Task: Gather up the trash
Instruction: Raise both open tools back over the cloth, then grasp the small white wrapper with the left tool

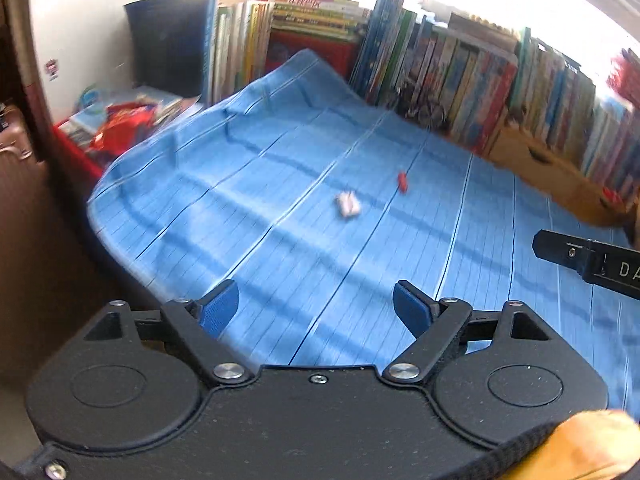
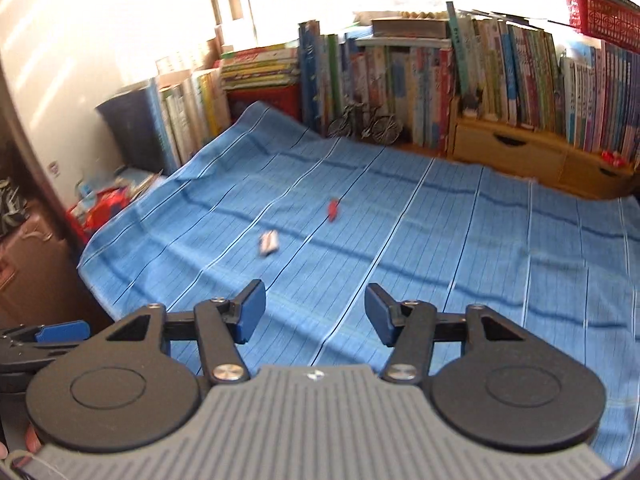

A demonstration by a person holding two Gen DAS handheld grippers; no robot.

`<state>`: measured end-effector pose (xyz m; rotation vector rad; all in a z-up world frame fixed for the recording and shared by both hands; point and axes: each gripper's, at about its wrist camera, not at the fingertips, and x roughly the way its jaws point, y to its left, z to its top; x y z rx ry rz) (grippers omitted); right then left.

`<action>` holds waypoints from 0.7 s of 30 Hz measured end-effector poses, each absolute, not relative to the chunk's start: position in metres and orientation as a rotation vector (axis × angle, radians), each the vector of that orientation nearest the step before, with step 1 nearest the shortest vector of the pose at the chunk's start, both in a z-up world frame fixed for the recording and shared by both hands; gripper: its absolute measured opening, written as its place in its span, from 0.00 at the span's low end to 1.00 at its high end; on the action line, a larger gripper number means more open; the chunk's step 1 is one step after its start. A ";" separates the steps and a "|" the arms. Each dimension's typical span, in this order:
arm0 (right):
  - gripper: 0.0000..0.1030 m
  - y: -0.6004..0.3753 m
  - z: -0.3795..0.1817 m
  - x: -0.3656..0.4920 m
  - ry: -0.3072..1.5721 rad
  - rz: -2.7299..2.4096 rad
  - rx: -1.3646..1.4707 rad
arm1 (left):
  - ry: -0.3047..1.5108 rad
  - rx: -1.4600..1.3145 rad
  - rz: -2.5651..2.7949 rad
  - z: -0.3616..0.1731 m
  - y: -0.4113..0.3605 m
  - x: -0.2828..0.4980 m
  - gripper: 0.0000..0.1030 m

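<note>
Both views blurred. My left gripper (image 1: 316, 308) and right gripper (image 2: 315, 312) are spread apart, empty, over the blue striped cloth (image 2: 440, 240). White crumpled scrap (image 2: 268, 243) mid-cloth, red scrap (image 2: 332, 209) just beyond; neither identifiable. Book spines (image 2: 520, 80) unreadable; "DA", cut off.

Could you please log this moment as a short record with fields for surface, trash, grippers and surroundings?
surface: blue striped cloth, creased, spread over the table
trash: white crumpled scrap and small red scrap, lying apart near the cloth's middle
left gripper: open, empty, short of both scraps
right gripper: open, empty, short of both scraps
surroundings: row of books behind the cloth, wooden drawer box, red basket on top at right
</note>
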<state>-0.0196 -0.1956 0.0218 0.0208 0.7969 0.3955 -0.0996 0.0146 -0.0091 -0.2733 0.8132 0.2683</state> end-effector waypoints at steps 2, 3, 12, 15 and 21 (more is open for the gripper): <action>0.65 -0.199 0.020 0.009 0.791 0.382 0.024 | 0.811 -0.283 0.273 -0.014 0.015 -0.066 0.72; 0.62 -0.199 0.019 0.023 0.792 0.378 0.026 | 0.811 -0.287 0.275 -0.016 0.014 -0.052 0.69; 0.46 -0.184 -0.029 0.138 0.880 0.410 0.020 | 0.866 -0.331 0.336 -0.073 0.021 0.075 0.53; 0.45 -0.174 -0.049 0.171 0.919 0.446 0.001 | 0.884 -0.359 0.351 -0.093 0.026 0.103 0.52; 0.45 -0.144 -0.095 0.221 0.993 0.508 -0.017 | 0.963 -0.390 0.396 -0.135 0.038 0.139 0.42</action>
